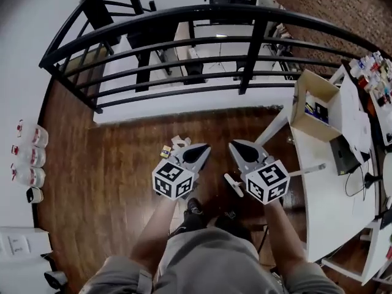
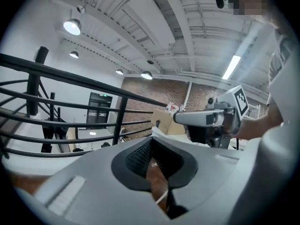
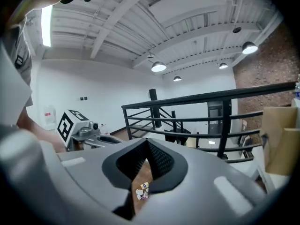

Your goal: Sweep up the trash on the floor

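Head view gives us both tools held out side by side over the wooden floor (image 1: 110,182), tips pointing toward the black railing (image 1: 184,14). The left gripper (image 1: 204,147) has its jaws pressed together with nothing between them, and its own view confirms the dark pads meeting at the tip. The right gripper (image 1: 233,144) is likewise closed and empty. The trash (image 1: 174,146), a small cluster of scraps, lies on the floor just beside the left gripper's tip, on its outer side and apart from both tools. In the right gripper view we see the same scraps through the gap under the closed jaws. A white table (image 1: 331,195) stands to the right with a cardboard box (image 1: 301,106) on its near end. A small white piece (image 1: 233,181) shows beside the right gripper, though we cannot make out what it is.
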Demonstrator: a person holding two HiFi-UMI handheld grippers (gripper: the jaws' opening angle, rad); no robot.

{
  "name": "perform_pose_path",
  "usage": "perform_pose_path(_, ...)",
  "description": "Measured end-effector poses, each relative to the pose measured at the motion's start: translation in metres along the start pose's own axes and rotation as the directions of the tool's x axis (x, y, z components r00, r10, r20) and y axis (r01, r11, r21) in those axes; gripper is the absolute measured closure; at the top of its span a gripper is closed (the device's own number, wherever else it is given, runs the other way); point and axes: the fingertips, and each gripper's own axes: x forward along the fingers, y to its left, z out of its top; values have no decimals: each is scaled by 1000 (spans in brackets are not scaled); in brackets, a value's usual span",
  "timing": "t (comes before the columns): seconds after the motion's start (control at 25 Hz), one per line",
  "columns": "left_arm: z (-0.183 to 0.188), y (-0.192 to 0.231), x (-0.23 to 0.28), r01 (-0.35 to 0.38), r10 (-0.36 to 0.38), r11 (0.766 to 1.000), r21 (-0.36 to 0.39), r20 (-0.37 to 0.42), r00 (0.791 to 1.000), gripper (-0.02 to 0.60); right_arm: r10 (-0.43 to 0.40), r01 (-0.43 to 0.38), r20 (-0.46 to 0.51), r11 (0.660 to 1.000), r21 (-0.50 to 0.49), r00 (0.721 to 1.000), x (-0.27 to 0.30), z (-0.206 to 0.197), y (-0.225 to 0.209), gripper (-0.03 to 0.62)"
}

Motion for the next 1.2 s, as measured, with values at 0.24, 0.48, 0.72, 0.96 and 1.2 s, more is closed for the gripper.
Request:
perform_pose_path(0.24,34,30,-93,-79,76,996,33,75,994,577,102,-99,36,991,-94,994,58,52,75,594)
perform_pose_path(0.48,60,48,-140,-179,174,983,28,127,977,577,186,-176,63,975,-134,981,87,86,116,594)
perform_pose_path(0.72,64,47,-160,-240,232,969,58,122,965,577,255,-243,55,956,-167,965,96,87,144,594)
perform_pose_path(0.96,66,43,-171,-276,267,960,45,147,952,577,285,-268,72,945,-186,956,94,95,158,594)
perform_pose_path(1.2,64,40,-175,-279,271,959,37,154,950,577,283,-264,83,947,-185,956,90,97,163,594)
